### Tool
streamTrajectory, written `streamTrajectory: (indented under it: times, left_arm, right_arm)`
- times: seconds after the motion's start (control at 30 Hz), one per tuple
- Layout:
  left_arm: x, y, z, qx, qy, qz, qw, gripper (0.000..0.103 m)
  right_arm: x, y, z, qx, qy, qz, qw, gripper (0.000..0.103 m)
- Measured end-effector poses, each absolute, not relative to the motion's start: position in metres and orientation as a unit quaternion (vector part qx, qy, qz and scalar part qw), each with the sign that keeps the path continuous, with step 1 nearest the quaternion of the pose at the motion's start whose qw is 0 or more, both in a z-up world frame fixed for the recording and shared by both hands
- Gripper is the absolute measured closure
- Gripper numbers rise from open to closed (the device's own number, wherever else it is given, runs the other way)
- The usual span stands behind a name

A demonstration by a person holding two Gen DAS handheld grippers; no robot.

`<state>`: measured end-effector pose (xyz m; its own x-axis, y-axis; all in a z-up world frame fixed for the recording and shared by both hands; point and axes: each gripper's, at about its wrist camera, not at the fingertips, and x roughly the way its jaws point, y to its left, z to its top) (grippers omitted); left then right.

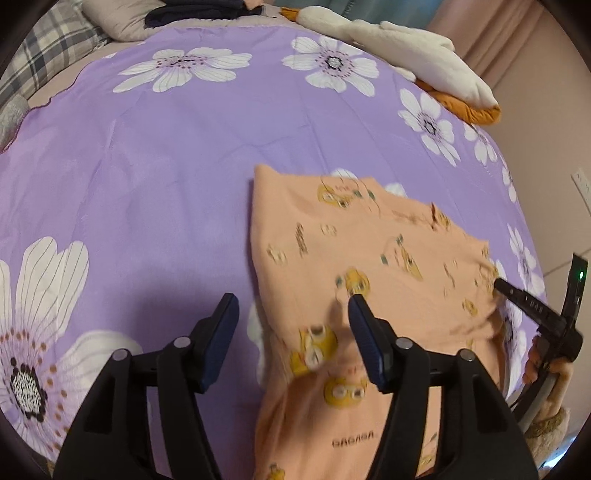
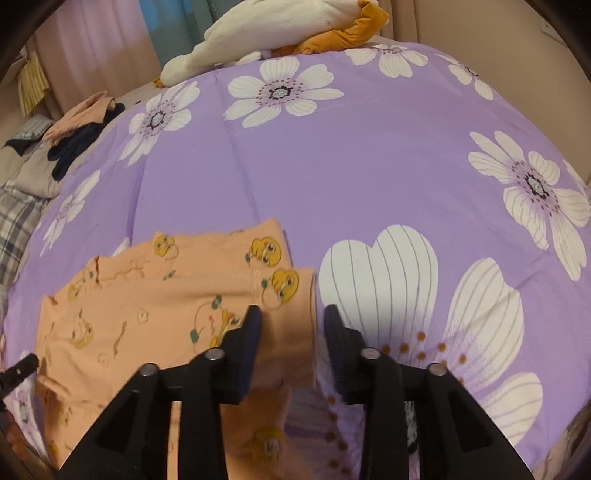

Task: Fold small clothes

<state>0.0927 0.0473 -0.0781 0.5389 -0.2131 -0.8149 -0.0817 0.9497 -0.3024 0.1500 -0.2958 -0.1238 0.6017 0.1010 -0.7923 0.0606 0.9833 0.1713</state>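
Observation:
A small peach garment (image 1: 354,254) printed with yellow cartoon figures lies partly folded on a purple flowered bedspread (image 1: 166,155). My left gripper (image 1: 291,302) is open and hovers over the garment's left edge, holding nothing. My right gripper (image 2: 291,314) is open over the garment's right edge (image 2: 288,325), one finger above the cloth and one above the bedspread (image 2: 369,147). The right gripper also shows at the right of the left wrist view (image 1: 532,306), at the garment's far edge. The garment (image 2: 155,302) shows a folded-over band along its right side.
A white and orange plush toy (image 1: 413,48) lies at the bed's far edge, also in the right wrist view (image 2: 273,33). Dark and peach clothes (image 2: 77,129) are piled at the bed's far left by a plaid pillow (image 1: 48,51). A pink curtain hangs behind.

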Motion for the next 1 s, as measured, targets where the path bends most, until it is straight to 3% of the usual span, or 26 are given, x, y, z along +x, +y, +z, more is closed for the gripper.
streamTrajectory:
  times: [0.07, 0.2, 0.27, 0.3, 0.4, 0.47, 0.53, 1.0]
  left_arm:
    - [0.085, 0.043, -0.079, -0.138, 0.473, -0.034, 0.87, 0.034]
    - [0.078, 0.041, -0.089, -0.141, 0.479, -0.047, 0.865, 0.035]
    - [0.078, 0.042, -0.099, -0.149, 0.486, -0.041, 0.86, 0.046]
    - [0.078, 0.041, -0.101, -0.149, 0.486, -0.041, 0.86, 0.061]
    - [0.078, 0.042, -0.104, -0.156, 0.481, -0.035, 0.862, 0.085]
    - [0.077, 0.046, -0.103, -0.171, 0.477, -0.033, 0.862, 0.087]
    - [0.075, 0.049, -0.101, -0.179, 0.471, -0.03, 0.863, 0.089]
    - [0.069, 0.058, -0.105, -0.188, 0.475, -0.016, 0.86, 0.088]
  right_arm:
    - [0.145, -0.295, -0.125, 0.093, 0.449, 0.014, 0.888, 0.066]
    - [0.135, -0.297, -0.126, 0.103, 0.452, 0.024, 0.885, 0.066]
    - [0.133, -0.298, -0.127, 0.108, 0.452, 0.027, 0.885, 0.066]
    - [0.132, -0.298, -0.128, 0.108, 0.454, 0.029, 0.884, 0.066]
    - [0.13, -0.296, -0.13, 0.113, 0.458, 0.043, 0.88, 0.066]
    - [0.126, -0.293, -0.129, 0.105, 0.455, 0.04, 0.884, 0.072]
    - [0.124, -0.292, -0.127, 0.095, 0.45, 0.034, 0.887, 0.093]
    - [0.117, -0.307, -0.131, 0.114, 0.453, 0.021, 0.884, 0.099]
